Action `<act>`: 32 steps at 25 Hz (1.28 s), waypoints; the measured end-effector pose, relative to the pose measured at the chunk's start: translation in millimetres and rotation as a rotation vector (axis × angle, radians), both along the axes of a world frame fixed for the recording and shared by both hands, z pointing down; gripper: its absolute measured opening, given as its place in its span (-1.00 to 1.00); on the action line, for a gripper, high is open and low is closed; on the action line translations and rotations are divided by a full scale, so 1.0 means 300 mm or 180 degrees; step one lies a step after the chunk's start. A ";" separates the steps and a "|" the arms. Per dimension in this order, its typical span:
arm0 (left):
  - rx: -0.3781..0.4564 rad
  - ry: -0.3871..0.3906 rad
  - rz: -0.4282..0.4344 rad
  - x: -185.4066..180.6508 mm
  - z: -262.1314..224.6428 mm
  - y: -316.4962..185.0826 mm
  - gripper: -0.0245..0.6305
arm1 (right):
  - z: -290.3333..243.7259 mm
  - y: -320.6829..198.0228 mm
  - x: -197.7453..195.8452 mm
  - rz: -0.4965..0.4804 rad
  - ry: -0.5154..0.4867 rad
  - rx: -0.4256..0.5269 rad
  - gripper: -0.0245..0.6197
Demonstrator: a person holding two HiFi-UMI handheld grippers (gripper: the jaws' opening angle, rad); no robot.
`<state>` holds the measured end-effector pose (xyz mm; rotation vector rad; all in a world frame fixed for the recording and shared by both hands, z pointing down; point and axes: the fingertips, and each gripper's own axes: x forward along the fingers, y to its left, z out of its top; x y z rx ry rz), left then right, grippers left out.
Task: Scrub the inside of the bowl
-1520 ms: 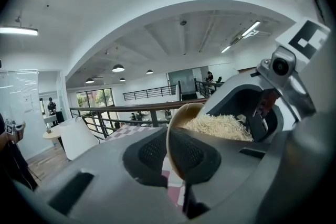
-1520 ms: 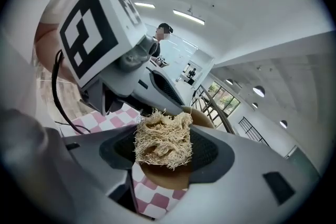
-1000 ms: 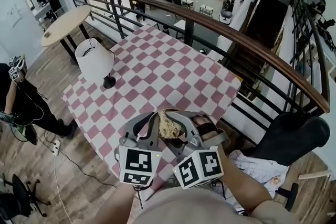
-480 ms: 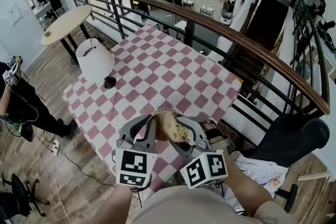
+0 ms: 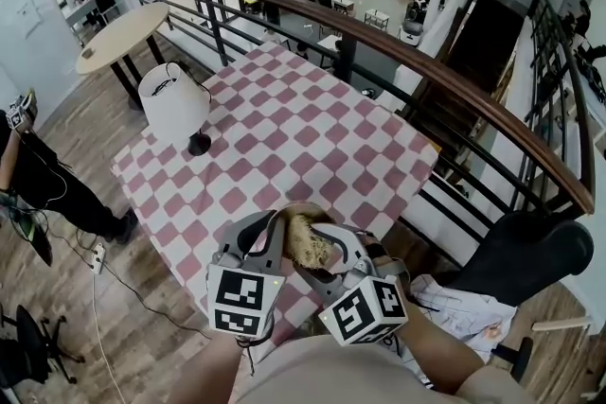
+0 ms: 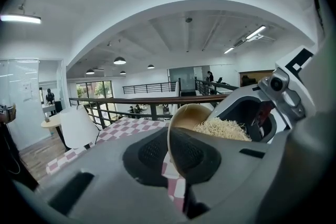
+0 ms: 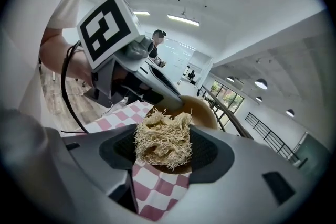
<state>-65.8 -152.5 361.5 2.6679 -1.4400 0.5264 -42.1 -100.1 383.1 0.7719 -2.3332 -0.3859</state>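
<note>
A tan bowl (image 5: 287,212) is held tilted above the near edge of the checkered table (image 5: 312,132). My left gripper (image 5: 272,239) is shut on the bowl's rim (image 6: 170,140), which runs edge-on between its pads. My right gripper (image 5: 324,253) is shut on a pale, stringy scrubber (image 5: 306,239). The scrubber (image 7: 163,138) sits pressed into the bowl's opening (image 7: 203,108). In the left gripper view the scrubber (image 6: 222,129) fills the bowl's mouth (image 6: 190,114), with the right gripper's body (image 6: 262,113) behind it. The left gripper's marker cube (image 7: 111,29) shows in the right gripper view.
A white table lamp (image 5: 172,104) stands at the table's left side. A dark railing with a wooden handrail (image 5: 426,71) runs behind the table. A round wooden table (image 5: 118,35) and a person (image 5: 28,175) are at the left, a black chair (image 5: 530,251) at the right.
Both grippers have sunk a little toward the bottom of the head view with the bowl and scrubber. The right gripper has rolled, shifting the scrubber inside the bowl.
</note>
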 end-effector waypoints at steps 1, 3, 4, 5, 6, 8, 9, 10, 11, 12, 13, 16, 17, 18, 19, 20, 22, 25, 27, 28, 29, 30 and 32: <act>-0.0012 0.0000 -0.0001 0.000 0.006 0.001 -0.85 | 0.004 0.001 -0.007 -0.0012 -0.0016 -0.0016 -0.13; -0.0064 0.0013 0.0011 0.000 0.019 0.005 -0.85 | 0.008 -0.001 -0.018 -0.0048 -0.0010 0.0035 -0.13; -0.0106 0.0029 0.0030 0.002 0.026 0.008 -0.85 | 0.006 -0.003 -0.024 -0.0064 -0.0024 0.0080 -0.13; -0.0152 0.0048 0.0053 0.005 0.033 0.012 -0.85 | 0.002 -0.006 -0.029 -0.0072 -0.0044 0.0131 -0.13; -0.0193 0.0068 0.0071 0.009 0.039 0.017 -0.85 | -0.003 -0.009 -0.032 -0.0073 -0.0056 0.0187 -0.13; -0.0241 0.0082 0.0084 0.013 0.051 0.026 -0.85 | -0.013 -0.016 -0.032 -0.0068 -0.0063 0.0276 -0.13; -0.0243 0.0054 0.0085 0.014 0.055 0.029 -0.85 | -0.016 -0.019 -0.033 -0.0076 -0.0070 0.0289 -0.13; -0.0233 0.0003 0.0090 0.013 0.057 0.029 -0.85 | -0.018 -0.021 -0.036 -0.0086 -0.0080 0.0290 -0.13; -0.0220 -0.0049 0.0102 0.012 0.057 0.029 -0.85 | -0.018 -0.023 -0.040 -0.0093 -0.0084 0.0294 -0.13; -0.0217 -0.0081 0.0120 0.010 0.057 0.029 -0.85 | -0.018 -0.023 -0.042 -0.0092 -0.0076 0.0309 -0.13; -0.0220 -0.0093 0.0138 0.009 0.057 0.031 -0.85 | -0.017 -0.023 -0.043 -0.0076 -0.0065 0.0328 -0.13; -0.0209 -0.0094 0.0166 0.003 0.051 0.037 -0.85 | -0.028 -0.024 -0.020 0.0060 -0.0129 0.0345 -0.13; -0.0194 -0.0095 0.0176 0.002 0.047 0.038 -0.85 | -0.033 -0.028 -0.005 0.0119 -0.0166 0.0339 -0.13; -0.0182 -0.0094 0.0194 0.002 0.044 0.038 -0.85 | -0.037 -0.032 0.009 0.0169 -0.0187 0.0328 -0.13; -0.0176 -0.0091 0.0212 0.001 0.042 0.038 -0.85 | -0.038 -0.034 0.023 0.0207 -0.0186 0.0312 -0.13; -0.0175 -0.0086 0.0225 -0.001 0.042 0.037 -0.85 | -0.036 -0.033 0.034 0.0235 -0.0172 0.0293 -0.13; -0.0177 -0.0076 0.0231 -0.007 0.042 0.035 -0.85 | -0.030 -0.027 0.050 0.0274 -0.0163 0.0235 -0.13; -0.0188 -0.0043 0.0226 -0.009 0.044 0.030 -0.85 | -0.014 -0.014 0.063 0.0328 -0.0194 0.0106 -0.13; -0.0196 0.0009 0.0215 -0.005 0.040 0.028 -0.85 | 0.005 -0.008 0.067 0.0360 -0.0153 0.0035 -0.13; -0.0210 0.0062 0.0211 -0.002 0.035 0.028 -0.84 | 0.012 -0.006 0.070 0.0387 -0.0131 0.0020 -0.13; -0.0229 0.0126 0.0209 0.002 0.028 0.027 -0.83 | 0.014 -0.006 0.072 0.0425 -0.0126 0.0017 -0.13; -0.0246 0.0184 0.0206 0.005 0.022 0.024 -0.83 | 0.012 -0.006 0.074 0.0467 -0.0133 0.0021 -0.13; -0.0267 0.0245 0.0197 0.012 0.017 0.016 -0.83 | 0.009 -0.008 0.076 0.0524 -0.0157 0.0027 -0.13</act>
